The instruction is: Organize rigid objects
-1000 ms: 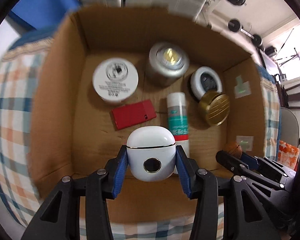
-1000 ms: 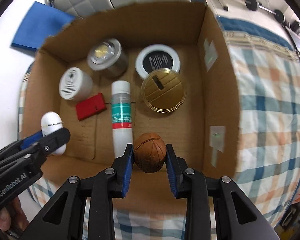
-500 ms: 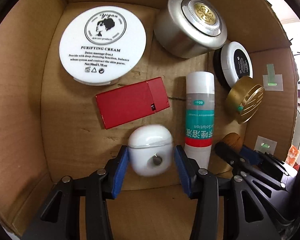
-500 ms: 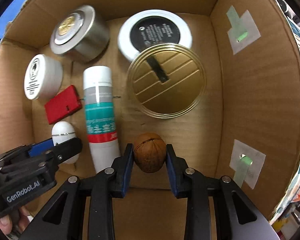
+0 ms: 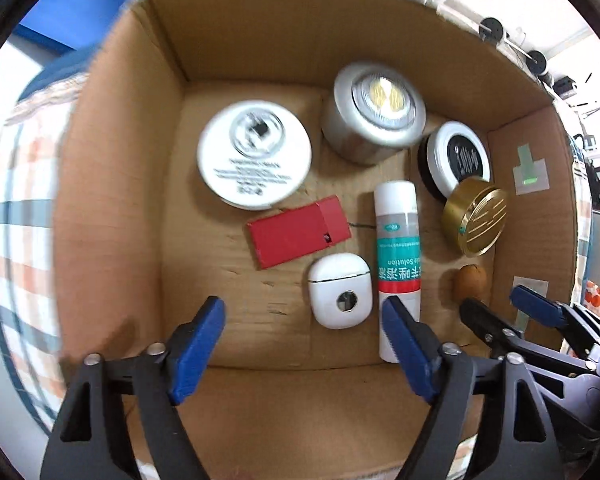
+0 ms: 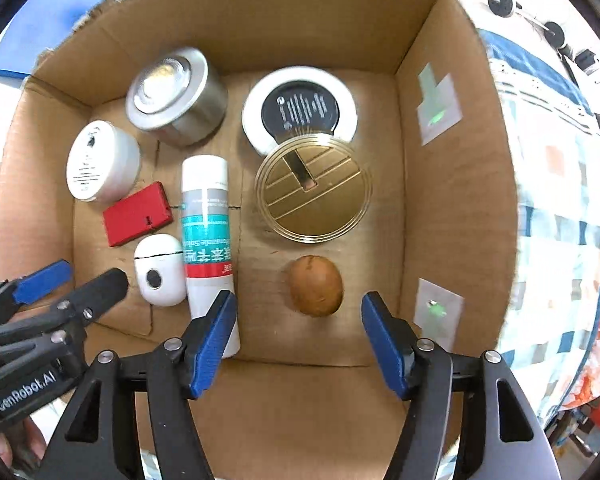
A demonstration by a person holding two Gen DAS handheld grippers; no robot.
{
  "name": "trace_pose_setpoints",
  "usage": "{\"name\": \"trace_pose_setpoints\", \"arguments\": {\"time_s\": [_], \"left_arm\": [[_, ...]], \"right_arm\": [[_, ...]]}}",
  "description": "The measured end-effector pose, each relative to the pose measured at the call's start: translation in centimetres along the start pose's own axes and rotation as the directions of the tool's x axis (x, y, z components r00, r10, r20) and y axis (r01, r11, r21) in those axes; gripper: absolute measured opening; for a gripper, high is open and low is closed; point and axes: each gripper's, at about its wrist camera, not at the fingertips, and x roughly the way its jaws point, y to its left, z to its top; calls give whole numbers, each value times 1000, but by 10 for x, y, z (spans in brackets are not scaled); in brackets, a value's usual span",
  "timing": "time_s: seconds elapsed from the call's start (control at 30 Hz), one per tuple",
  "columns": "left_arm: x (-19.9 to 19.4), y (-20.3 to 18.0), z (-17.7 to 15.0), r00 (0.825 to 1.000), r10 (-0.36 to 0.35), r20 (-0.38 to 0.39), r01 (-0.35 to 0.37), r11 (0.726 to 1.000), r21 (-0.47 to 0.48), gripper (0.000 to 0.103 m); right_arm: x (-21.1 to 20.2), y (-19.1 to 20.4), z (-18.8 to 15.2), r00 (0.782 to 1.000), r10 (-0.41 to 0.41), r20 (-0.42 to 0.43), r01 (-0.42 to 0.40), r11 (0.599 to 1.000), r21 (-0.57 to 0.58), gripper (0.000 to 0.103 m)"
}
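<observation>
A white earbud case [image 5: 340, 290] lies on the floor of the cardboard box [image 5: 112, 184], beside a white and teal bottle [image 5: 398, 248]. My left gripper [image 5: 302, 322] hangs above it, its jaws opening, with nothing between the pads. A brown walnut [image 6: 316, 285] rests on the box floor near the right wall. Over it my right gripper [image 6: 296, 312] is opening too, pads clear of the nut. The earbud case [image 6: 159, 272] and left gripper [image 6: 76, 280] also show at lower left in the right wrist view.
In the box also stand a white cream jar [image 5: 254, 158], a silver tin [image 5: 374, 112], a black-and-white jar [image 5: 456, 158], a gold lid [image 5: 476, 222] and a red flat case [image 5: 298, 232]. A checked cloth [image 6: 560, 208] lies under the box.
Both grippers dipped into the box, let go and rose. The earbud case now lies by the bottle and the walnut on the floor; both sets of jaws have spread wide.
</observation>
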Motion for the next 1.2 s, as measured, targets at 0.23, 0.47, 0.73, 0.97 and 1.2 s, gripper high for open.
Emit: {"name": "trace_pose_setpoints", "arguments": {"time_s": [0.23, 0.47, 0.73, 0.97, 1.2], "left_arm": [[-41, 4, -17, 997, 23, 75, -22, 1000, -15, 103], [-73, 6, -27, 988, 51, 148, -51, 999, -3, 103], [-119, -12, -52, 959, 97, 267, -100, 995, 0, 103], [-190, -23, -97, 919, 74, 386, -79, 997, -4, 103], [-245, -37, -144, 884, 67, 462, -88, 996, 26, 103]], "right_arm": [[-36, -7, -13, 998, -17, 54, 17, 1000, -5, 98], [-60, -14, -35, 996, -19, 82, 18, 1000, 4, 103], [-109, -21, -70, 984, -6, 178, 5, 1000, 6, 103], [-188, -31, -130, 952, 63, 299, -65, 998, -3, 103], [-255, -48, -179, 914, 71, 398, -87, 996, 23, 103]]}}
